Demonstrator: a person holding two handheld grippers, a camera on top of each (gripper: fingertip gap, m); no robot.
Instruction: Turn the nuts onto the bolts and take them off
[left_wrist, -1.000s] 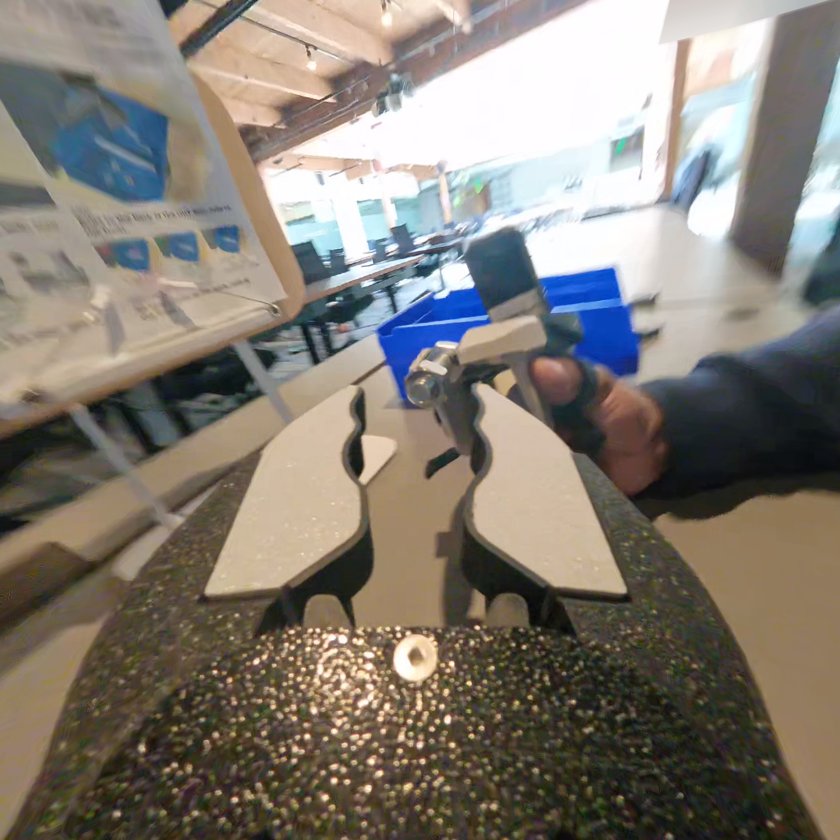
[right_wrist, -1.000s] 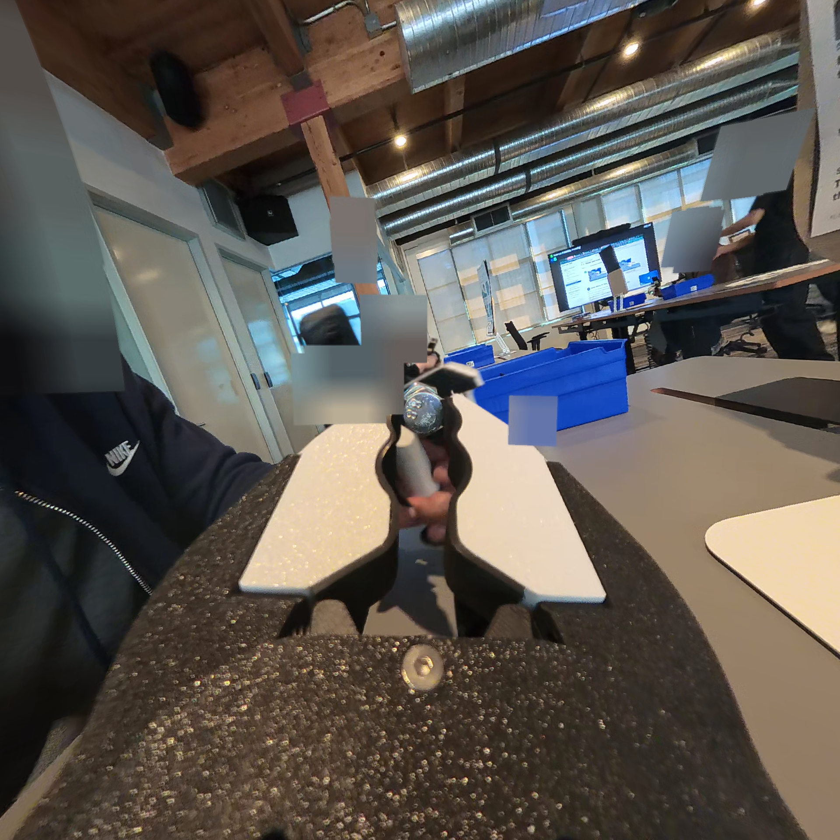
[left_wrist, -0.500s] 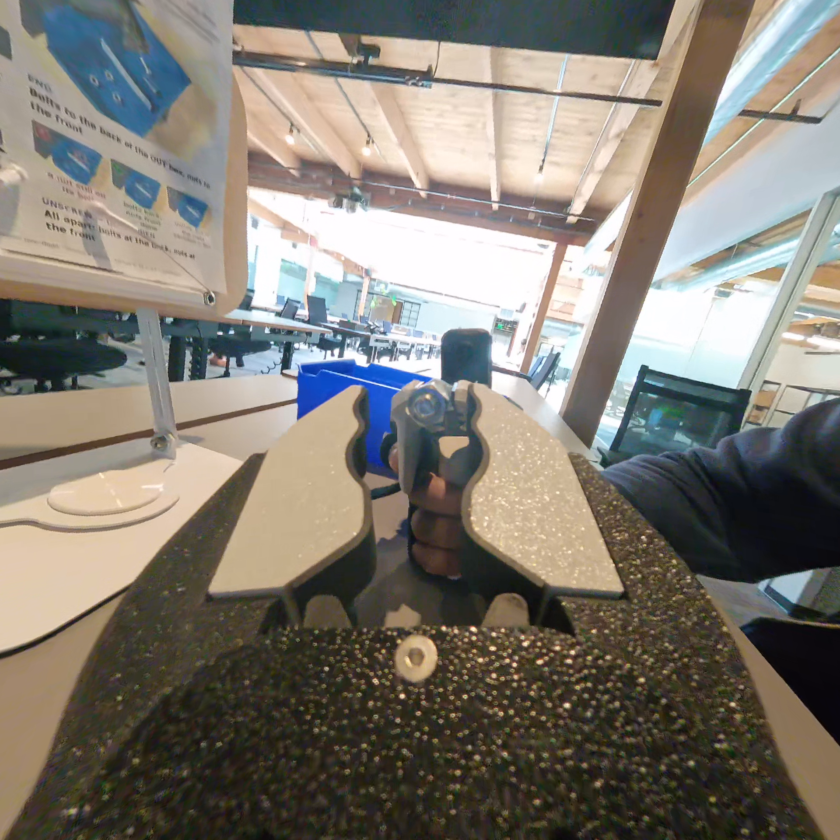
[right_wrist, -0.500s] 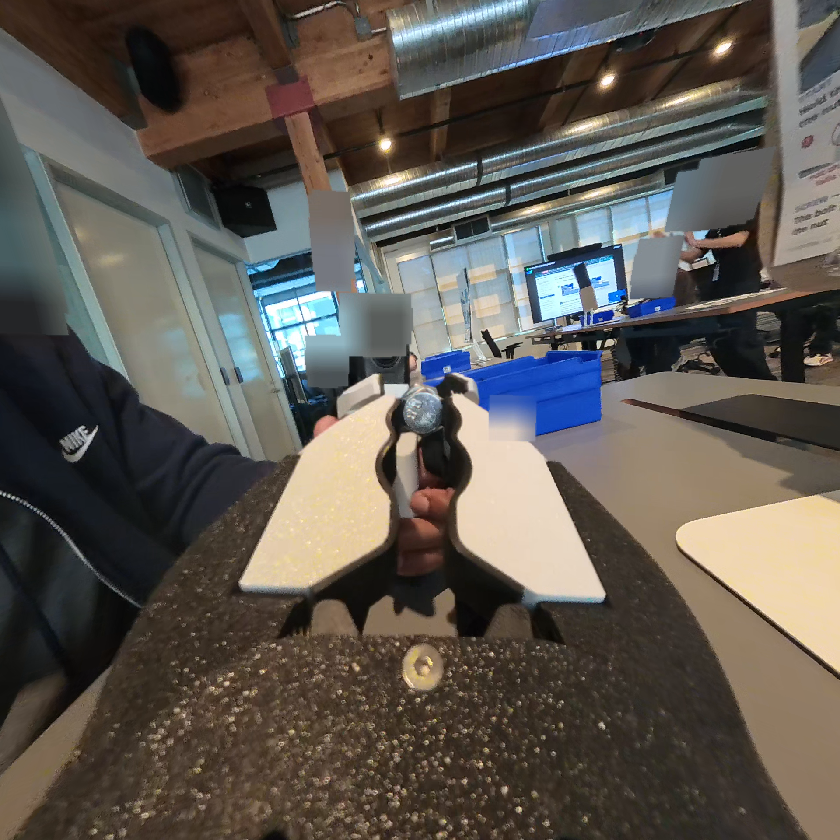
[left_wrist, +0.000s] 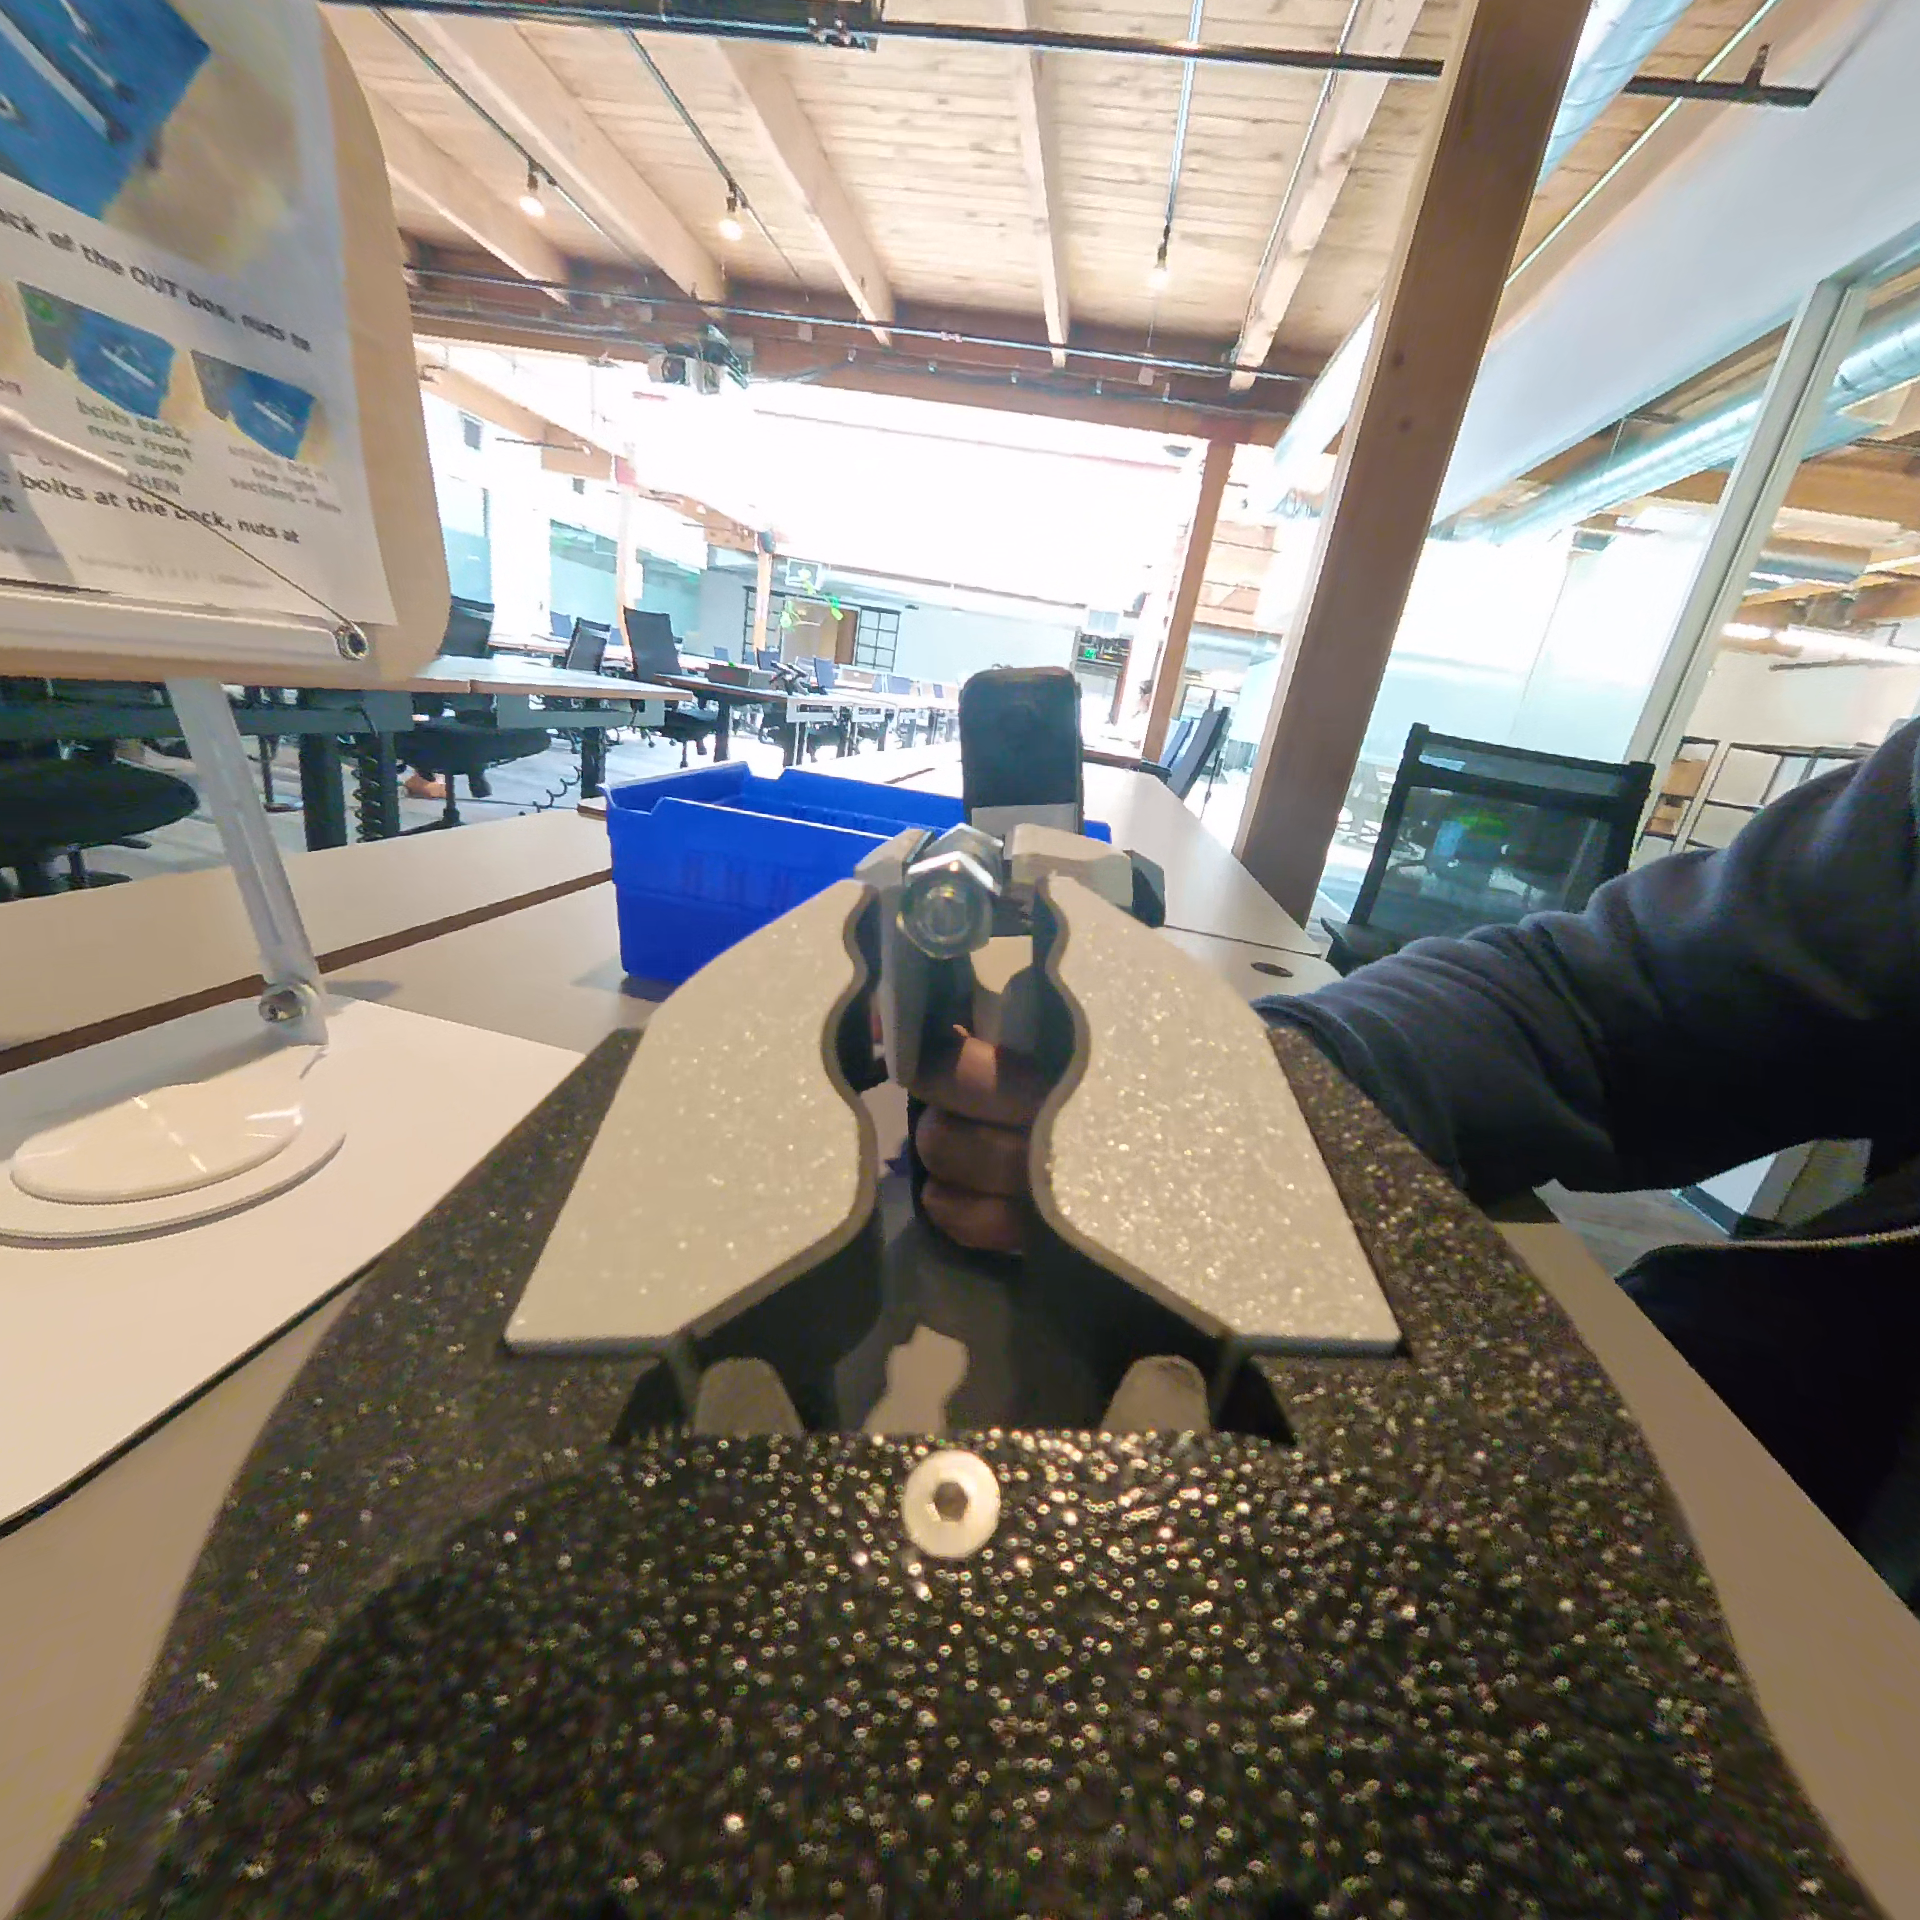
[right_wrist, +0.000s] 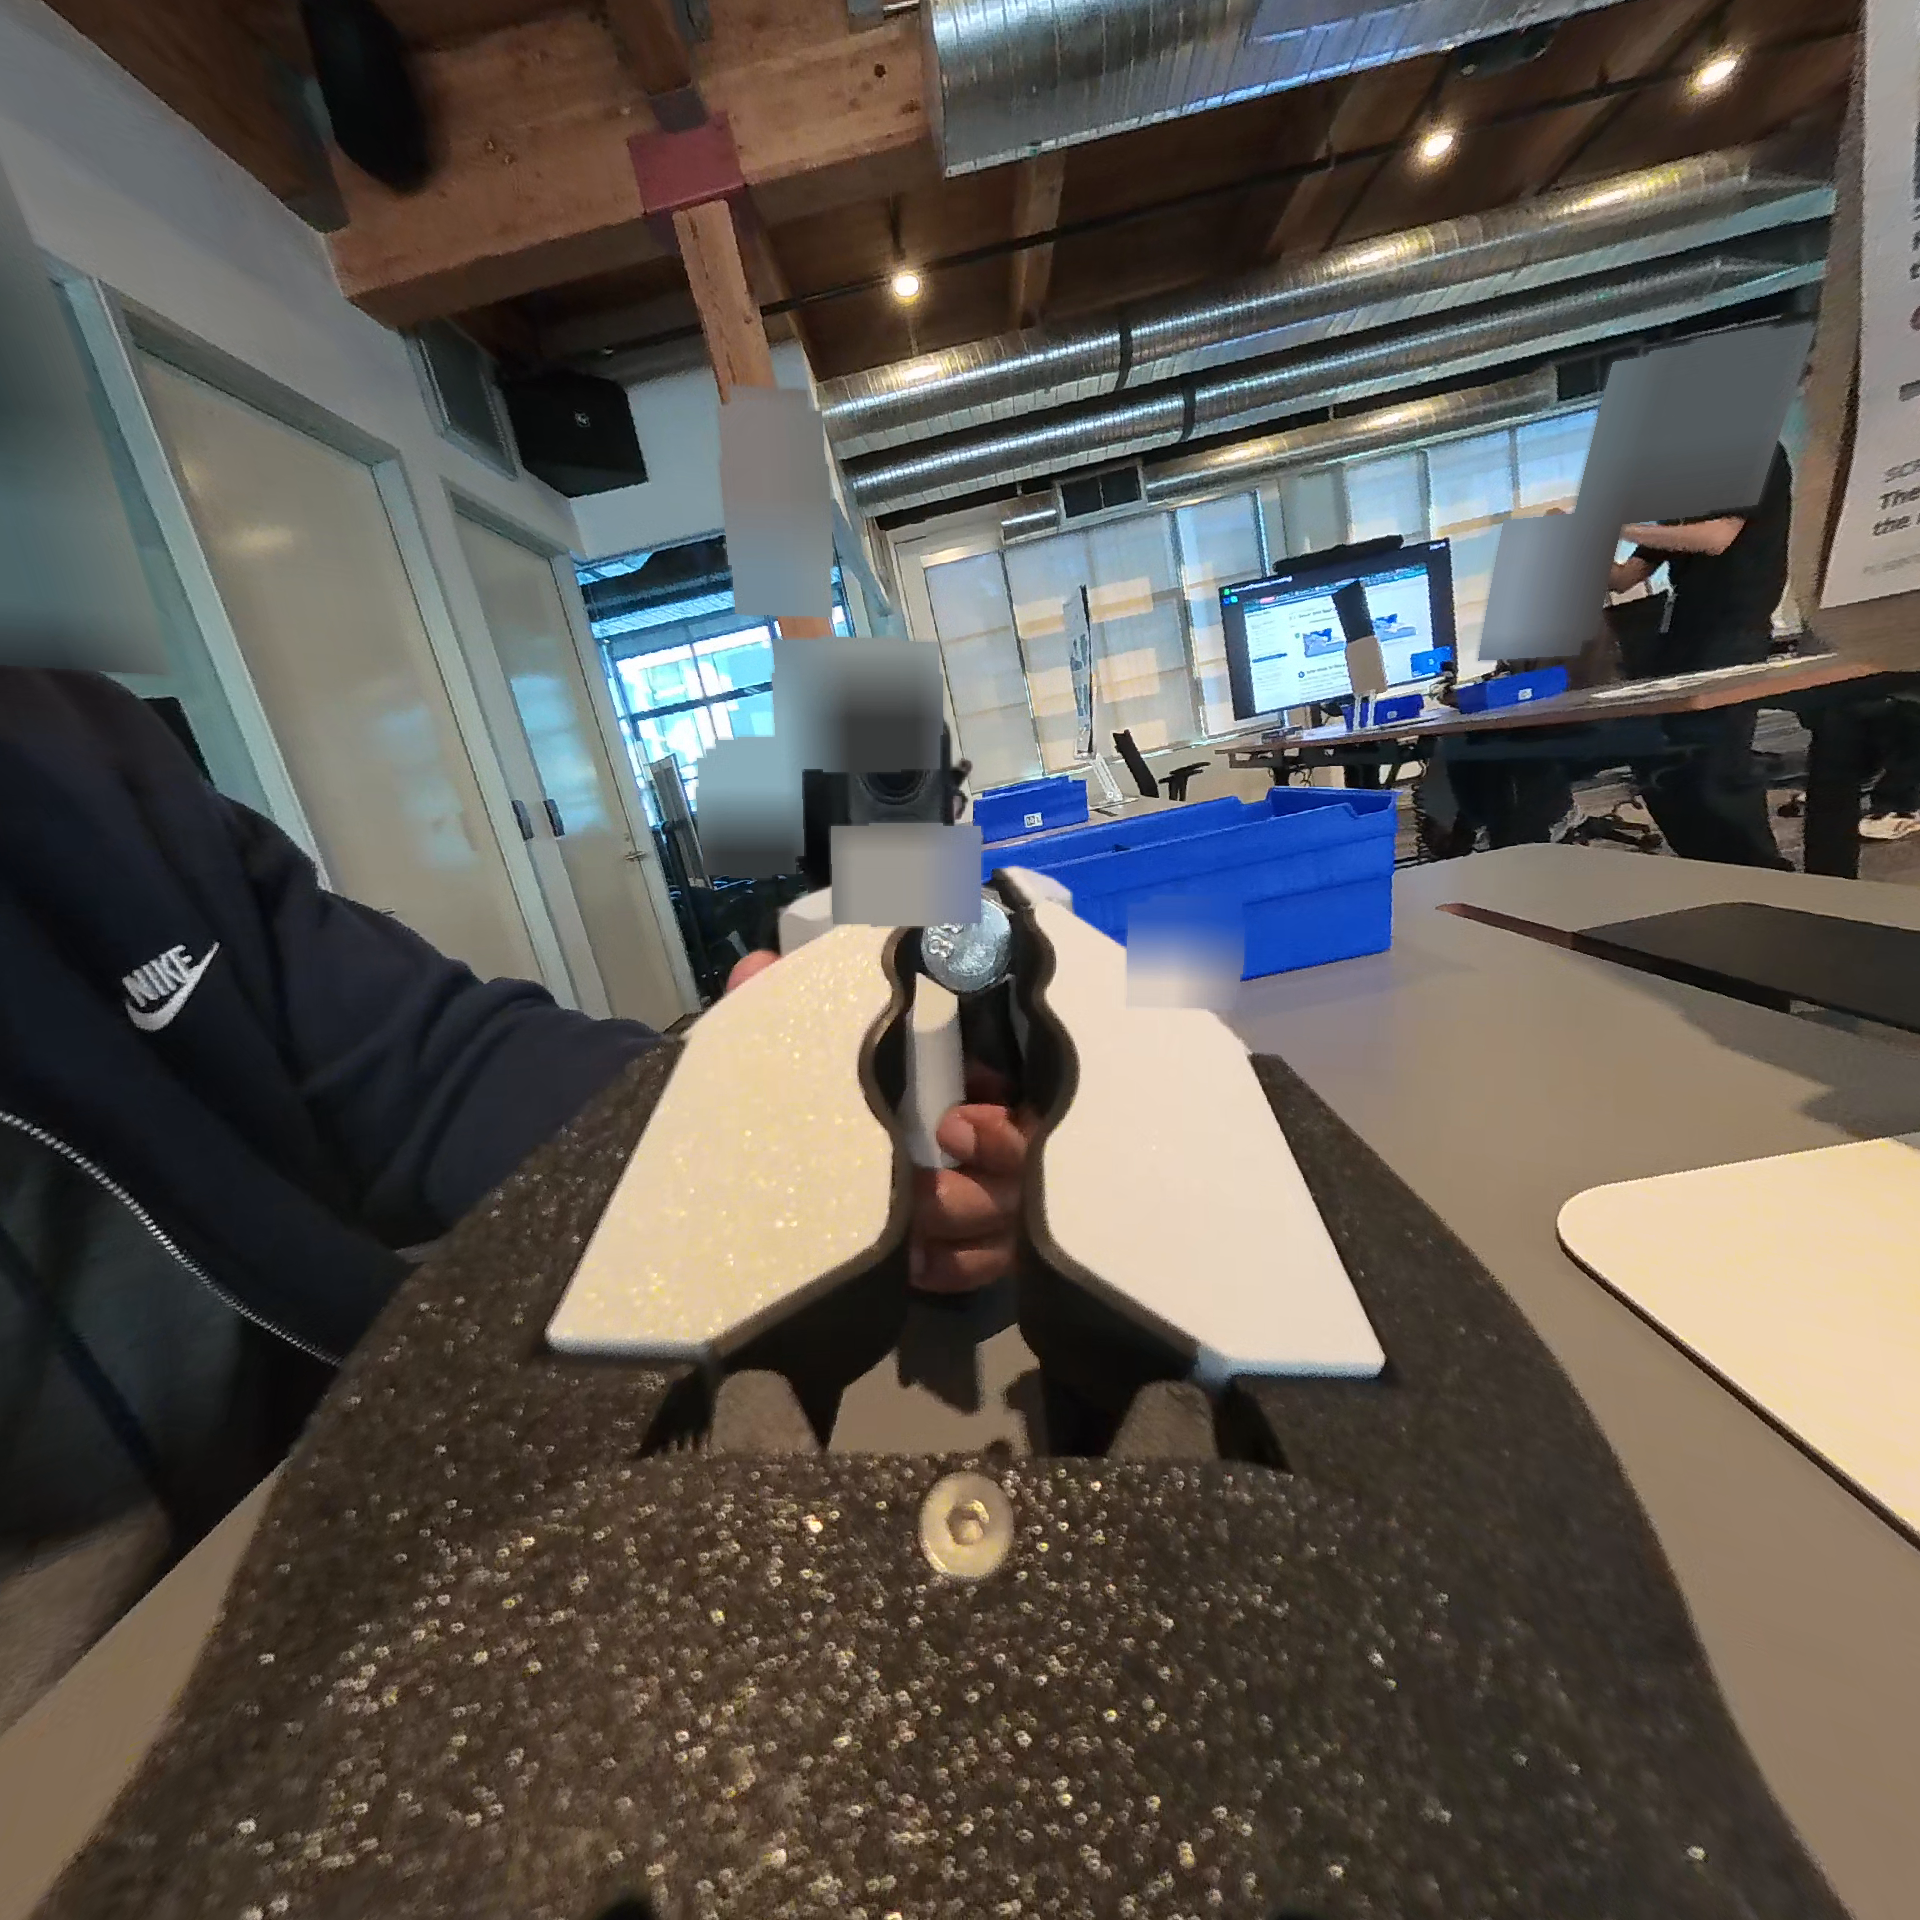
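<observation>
Now your right tool (right_wrist: 961, 961) grips the bolt (right_wrist: 966, 951) by its head; your left tool (left_wrist: 951, 920) stands slightly open around the nut (left_wrist: 940, 914), above the blue bin (left_wrist: 748, 883).

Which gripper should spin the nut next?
Left, probably: the left gripper flanks the nut on the bolt, while the right gripper is shut on the bolt's head, anchoring it.

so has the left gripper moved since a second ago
Yes. In the left wrist view the blue bin was up and right of the left gripper; now it sits just behind the fingertips, and the ceiling shows, so it tilted up and closed around the nut.
</observation>
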